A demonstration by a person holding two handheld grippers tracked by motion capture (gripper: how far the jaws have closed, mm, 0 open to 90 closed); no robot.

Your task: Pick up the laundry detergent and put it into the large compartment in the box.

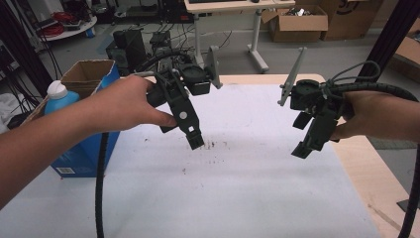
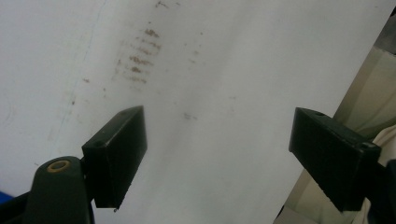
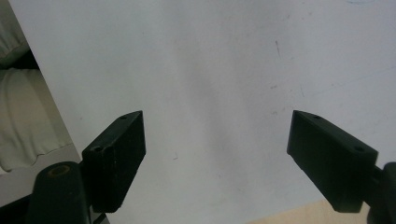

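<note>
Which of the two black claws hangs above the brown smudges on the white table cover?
The left claw: its open jaws hang just above the brown smudges on the white table cover. The right claw hangs over unmarked cover.

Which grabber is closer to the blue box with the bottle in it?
Left. The left gripper hangs just to the right of the blue box holding the bottle, while the right gripper is far across the white sheet, near its other edge.

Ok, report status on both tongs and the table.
Left tongs open, empty, over brown smudges. Right tongs open, empty. White sheet bare beneath both.
</note>
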